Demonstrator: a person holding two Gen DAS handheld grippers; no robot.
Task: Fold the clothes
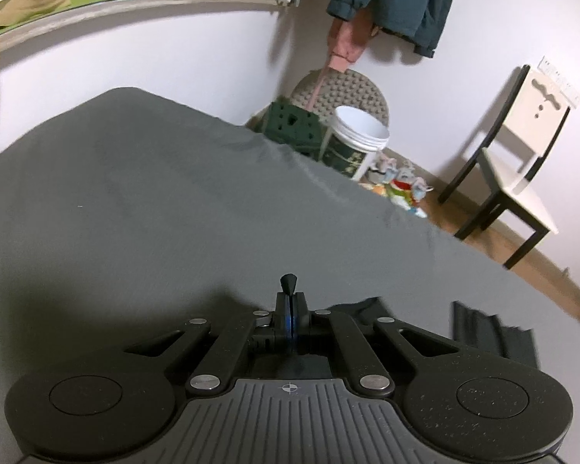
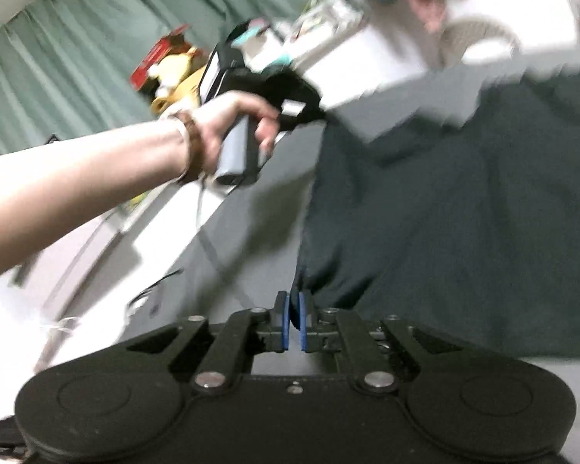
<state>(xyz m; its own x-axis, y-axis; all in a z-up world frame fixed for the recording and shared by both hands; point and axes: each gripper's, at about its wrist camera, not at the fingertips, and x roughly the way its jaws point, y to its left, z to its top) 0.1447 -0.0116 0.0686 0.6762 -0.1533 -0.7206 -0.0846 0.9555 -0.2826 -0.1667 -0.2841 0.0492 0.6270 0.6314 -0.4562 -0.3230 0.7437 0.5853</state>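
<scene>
You had the right gripper (image 2: 294,309) pinched on the hem of the limp dark garment (image 2: 464,212) draped ahead, left gripper (image 1: 289,290) apparently clamped on its opposite edge; take corners.

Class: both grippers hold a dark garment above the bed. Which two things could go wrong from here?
1. Only a small tip of the dark garment shows between the shut fingers of the left gripper; it may slip out.
2. The right wrist view is motion-blurred, and the right gripper pinches just the edge; a fast swing could drop the cloth crumpled onto the bed.
</scene>
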